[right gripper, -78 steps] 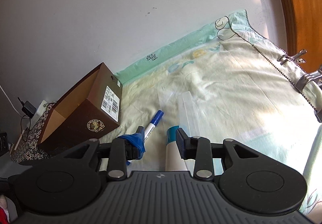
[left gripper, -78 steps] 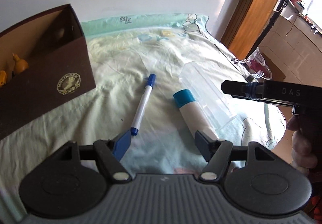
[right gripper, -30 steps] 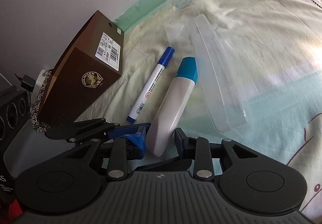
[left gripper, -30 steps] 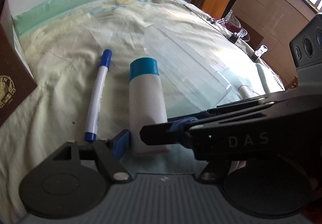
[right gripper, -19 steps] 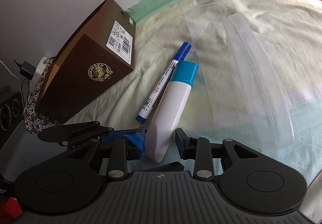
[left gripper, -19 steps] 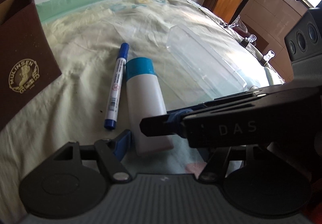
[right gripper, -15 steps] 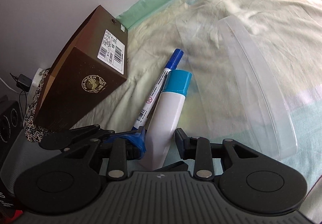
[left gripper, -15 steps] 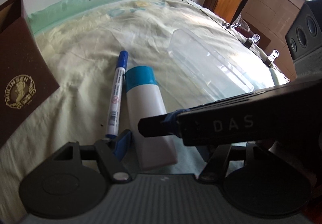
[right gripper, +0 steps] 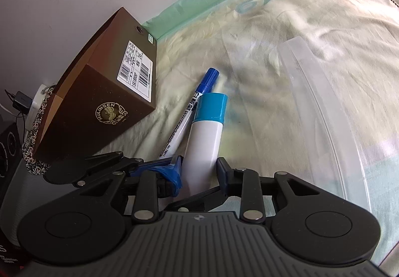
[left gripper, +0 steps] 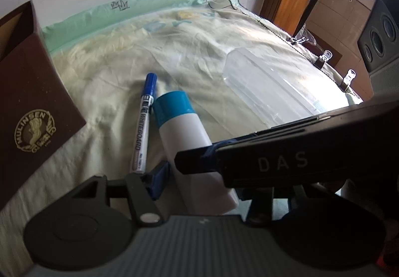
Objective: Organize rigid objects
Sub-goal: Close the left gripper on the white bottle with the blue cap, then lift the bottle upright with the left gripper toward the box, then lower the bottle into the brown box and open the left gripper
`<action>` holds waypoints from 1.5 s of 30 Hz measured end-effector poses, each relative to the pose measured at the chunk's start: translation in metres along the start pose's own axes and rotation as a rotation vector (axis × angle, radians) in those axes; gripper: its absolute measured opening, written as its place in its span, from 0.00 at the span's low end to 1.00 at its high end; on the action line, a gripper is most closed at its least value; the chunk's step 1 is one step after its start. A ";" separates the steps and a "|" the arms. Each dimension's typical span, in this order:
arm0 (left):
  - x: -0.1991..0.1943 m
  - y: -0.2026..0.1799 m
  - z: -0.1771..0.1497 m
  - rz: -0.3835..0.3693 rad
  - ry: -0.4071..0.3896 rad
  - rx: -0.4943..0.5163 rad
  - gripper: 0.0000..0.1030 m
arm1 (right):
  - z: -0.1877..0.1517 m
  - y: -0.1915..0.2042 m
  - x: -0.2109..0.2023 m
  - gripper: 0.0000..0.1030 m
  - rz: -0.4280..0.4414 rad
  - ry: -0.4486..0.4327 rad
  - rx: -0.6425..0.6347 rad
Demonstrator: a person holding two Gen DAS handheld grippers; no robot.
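Two grippers meet on one white plastic bottle with a blue cap [right gripper: 207,127], lying on the pale bedsheet [right gripper: 286,35] beside a blue-capped whiteboard marker [right gripper: 189,112]. Right gripper [right gripper: 199,167] is clamped on the bottle's base. Left gripper [left gripper: 199,177] straddles the same end, jaws closing; contact there is hidden behind the right tool. Step in hand, by my reading: a handover or shared grip before stowing. Next move probably calls for carrying the bottle to the open brown cardboard box [right gripper: 107,92] or the clear plastic container [right gripper: 324,107].
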State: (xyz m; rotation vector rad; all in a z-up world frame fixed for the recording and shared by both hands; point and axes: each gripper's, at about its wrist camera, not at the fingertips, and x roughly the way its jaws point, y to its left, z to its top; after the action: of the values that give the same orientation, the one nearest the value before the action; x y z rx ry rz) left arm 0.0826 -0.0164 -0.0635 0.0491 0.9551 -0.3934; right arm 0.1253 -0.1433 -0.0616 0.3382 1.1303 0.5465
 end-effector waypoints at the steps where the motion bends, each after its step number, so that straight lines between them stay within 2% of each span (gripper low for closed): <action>1: -0.003 0.000 -0.002 -0.006 0.002 -0.003 0.45 | -0.001 0.000 -0.001 0.14 0.002 0.009 0.000; 6: -0.020 -0.009 -0.007 -0.005 -0.028 0.016 0.44 | -0.009 0.009 -0.015 0.13 0.016 0.003 -0.015; 10: -0.042 -0.017 0.000 0.024 -0.092 0.066 0.44 | -0.008 0.024 -0.035 0.13 0.028 -0.064 -0.072; 15: -0.073 -0.014 0.018 0.072 -0.200 0.101 0.44 | 0.014 0.046 -0.056 0.13 0.066 -0.163 -0.126; 21: -0.116 0.014 0.049 0.126 -0.329 0.079 0.44 | 0.051 0.085 -0.066 0.13 0.134 -0.254 -0.237; 27: -0.144 0.059 0.068 0.177 -0.393 0.018 0.44 | 0.087 0.131 -0.057 0.13 0.194 -0.287 -0.367; 31: -0.144 0.094 0.075 0.154 -0.392 -0.062 0.43 | 0.104 0.161 -0.032 0.13 0.254 -0.234 -0.430; 33: -0.138 0.108 0.076 0.188 -0.385 -0.092 0.44 | 0.110 0.175 -0.017 0.11 0.240 -0.210 -0.466; 36: -0.130 0.136 0.076 0.163 -0.362 -0.173 0.43 | 0.121 0.183 0.009 0.11 0.247 -0.146 -0.460; 40: -0.108 0.170 0.073 0.126 -0.290 -0.280 0.43 | 0.132 0.190 0.048 0.10 0.218 -0.030 -0.445; 45: -0.076 0.193 0.064 0.092 -0.157 -0.390 0.43 | 0.141 0.201 0.091 0.09 0.139 0.147 -0.453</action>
State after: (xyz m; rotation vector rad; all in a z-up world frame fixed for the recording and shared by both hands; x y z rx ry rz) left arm 0.1615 0.1726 0.0094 -0.2876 0.8563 -0.1192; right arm 0.2355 0.0758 0.0296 -0.0178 1.0922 0.9410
